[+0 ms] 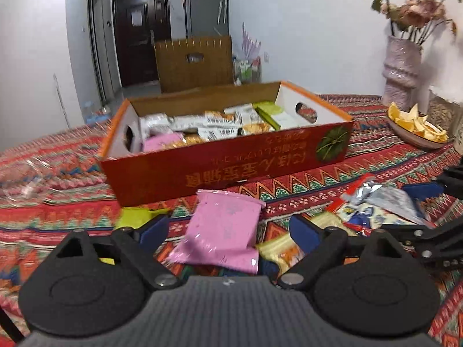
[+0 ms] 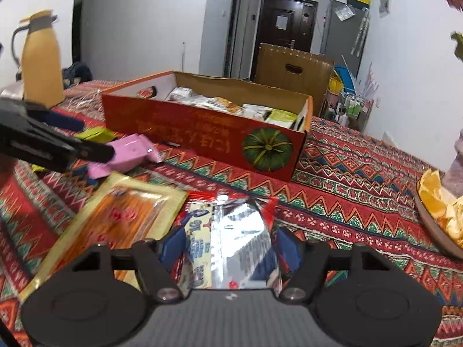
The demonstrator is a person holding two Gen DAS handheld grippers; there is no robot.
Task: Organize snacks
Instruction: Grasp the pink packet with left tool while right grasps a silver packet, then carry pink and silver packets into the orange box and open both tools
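While the pink packet (image 1: 221, 228) lies between the spread left gripper (image 1: 230, 231) pads untouched, its long axis runs toward the box (image 1: 225, 170). Right gripper (image 2: 228, 251) straddles the silver packet (image 2: 240, 231), pointing likewise; contact unclear.

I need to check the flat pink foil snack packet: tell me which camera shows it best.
The left wrist view: the flat pink foil snack packet lies nearly whole between its open fingers, below the red cardboard box. The right wrist view shows it small, partly behind the left gripper.
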